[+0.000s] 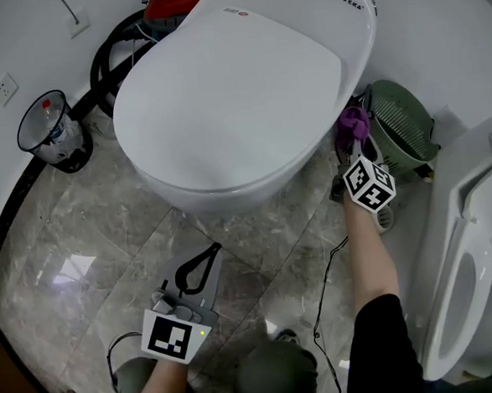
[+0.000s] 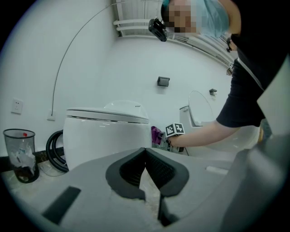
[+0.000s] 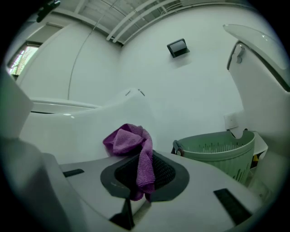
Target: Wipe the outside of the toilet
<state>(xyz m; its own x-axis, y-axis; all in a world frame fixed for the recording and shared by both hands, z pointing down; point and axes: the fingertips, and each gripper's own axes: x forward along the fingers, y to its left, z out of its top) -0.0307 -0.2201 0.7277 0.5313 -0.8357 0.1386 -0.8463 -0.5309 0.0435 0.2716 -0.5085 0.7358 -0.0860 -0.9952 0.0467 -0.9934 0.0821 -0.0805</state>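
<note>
Marble floor (image 1: 90, 244) gleamed as the right gripper (image 3: 144, 181) pinched a loosely bunched purple cloth (image 3: 129, 138) that might slip against the toilet (image 1: 230, 92), while the left gripper (image 2: 145, 152) hung closed and empty.

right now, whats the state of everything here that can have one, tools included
toilet, lid closed
purple cloth, bunched, clamped in the right tool by the toilet's side
right tool, shut on the purple cloth
left tool, shut, holding nothing
second toilet, lid raised
green basket, upright
waste bin, upright, bag-lined
</note>
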